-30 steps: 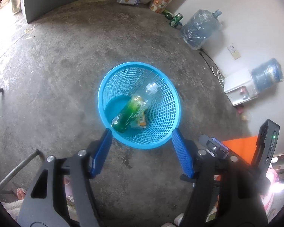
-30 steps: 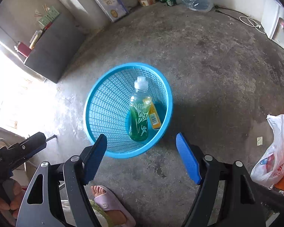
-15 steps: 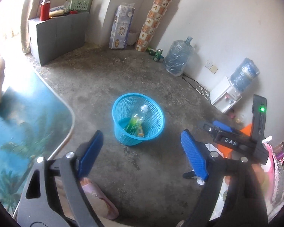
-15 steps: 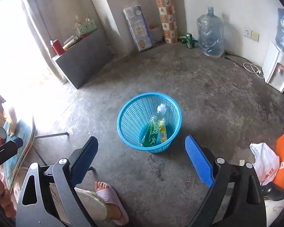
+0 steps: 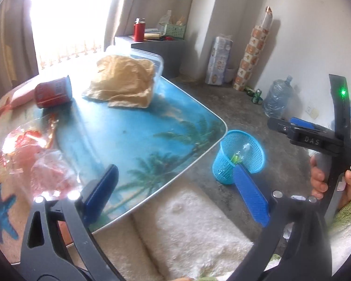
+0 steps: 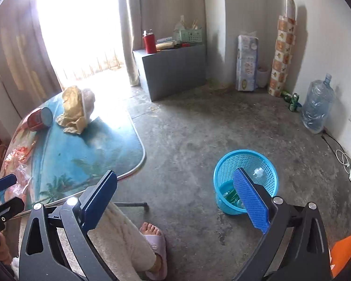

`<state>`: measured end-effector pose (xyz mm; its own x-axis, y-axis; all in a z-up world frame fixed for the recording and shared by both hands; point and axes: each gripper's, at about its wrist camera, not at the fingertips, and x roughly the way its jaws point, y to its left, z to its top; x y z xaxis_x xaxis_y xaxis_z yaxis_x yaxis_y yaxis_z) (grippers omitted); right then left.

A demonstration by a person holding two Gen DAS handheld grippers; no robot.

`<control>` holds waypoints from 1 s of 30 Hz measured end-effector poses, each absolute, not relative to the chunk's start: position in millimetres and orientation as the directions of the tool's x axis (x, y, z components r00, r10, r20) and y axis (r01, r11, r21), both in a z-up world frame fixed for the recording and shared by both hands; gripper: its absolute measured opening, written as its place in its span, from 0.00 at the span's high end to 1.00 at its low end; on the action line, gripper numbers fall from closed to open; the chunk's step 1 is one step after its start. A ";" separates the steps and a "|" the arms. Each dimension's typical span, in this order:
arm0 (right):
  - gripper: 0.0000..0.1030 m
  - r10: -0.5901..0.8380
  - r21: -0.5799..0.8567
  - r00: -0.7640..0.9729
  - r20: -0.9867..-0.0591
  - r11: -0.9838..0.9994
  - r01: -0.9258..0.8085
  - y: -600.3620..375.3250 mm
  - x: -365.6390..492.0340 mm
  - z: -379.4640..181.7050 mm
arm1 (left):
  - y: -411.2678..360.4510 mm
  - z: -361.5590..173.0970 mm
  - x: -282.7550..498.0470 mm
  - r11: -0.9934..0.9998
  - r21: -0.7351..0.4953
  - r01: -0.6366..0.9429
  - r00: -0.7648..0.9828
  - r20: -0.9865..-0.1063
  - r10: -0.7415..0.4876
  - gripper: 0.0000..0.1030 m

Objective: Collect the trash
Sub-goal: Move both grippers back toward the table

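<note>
A blue mesh basket point(image 5: 255, 151) point(image 6: 265, 164) stands on the concrete floor with a green plastic bottle point(image 5: 239, 154) point(image 6: 257, 172) inside. On the beach-print table point(image 5: 140, 138) point(image 6: 86, 149) lie a red can point(image 5: 52, 92) point(image 6: 37, 118) on its side, a crumpled brown paper bag point(image 5: 124, 80) point(image 6: 73, 107) and clear plastic wrappers point(image 5: 35, 161) point(image 6: 18, 164). My left gripper point(image 5: 175, 192) is open and empty over the table's near edge. My right gripper point(image 6: 173, 199) is open and empty, above the floor between table and basket.
A grey cabinet point(image 6: 175, 70) with a red flask point(image 6: 149, 41) stands by the bright window. Water jugs point(image 6: 317, 106), a tissue pack point(image 6: 246, 63) and a patterned roll point(image 6: 280, 51) line the far wall. My leg and slippered foot point(image 6: 153, 238) are below the grippers.
Both grippers have risen from just above the basket and swung left. The table with its trash has come into view. The basket now looks small and sits to the right.
</note>
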<state>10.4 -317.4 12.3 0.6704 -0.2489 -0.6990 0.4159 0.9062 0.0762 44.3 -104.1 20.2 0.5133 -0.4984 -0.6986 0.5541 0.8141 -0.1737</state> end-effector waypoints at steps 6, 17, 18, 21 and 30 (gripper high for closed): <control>0.06 -0.170 0.073 0.697 -0.696 0.950 0.304 -258.9 52.6 24.1 | -29.7 23.3 63.0 0.872 -0.244 0.425 0.571 -0.675 -0.468 0.08; 0.06 -0.208 -0.053 0.713 -0.669 0.971 0.234 -192.9 83.0 37.0 | -22.7 -3.7 105.8 0.757 -0.419 0.501 0.439 -0.630 -0.640 0.08; 0.06 -0.185 -0.029 0.719 -0.670 0.974 0.224 -193.3 84.3 37.8 | -29.3 -10.2 110.7 0.760 -0.406 0.508 0.427 -0.647 -0.631 0.08; 0.06 -0.141 0.035 0.730 -0.669 0.975 0.221 -196.5 86.1 42.8 | -35.2 -30.6 124.7 0.795 -0.364 0.485 0.413 -0.706 -0.575 0.08; 0.06 -0.108 0.149 0.769 -0.630 0.955 0.256 -209.9 88.3 51.2 | 11.5 -31.4 138.8 0.896 -0.259 0.361 0.542 -0.723 -0.428 0.08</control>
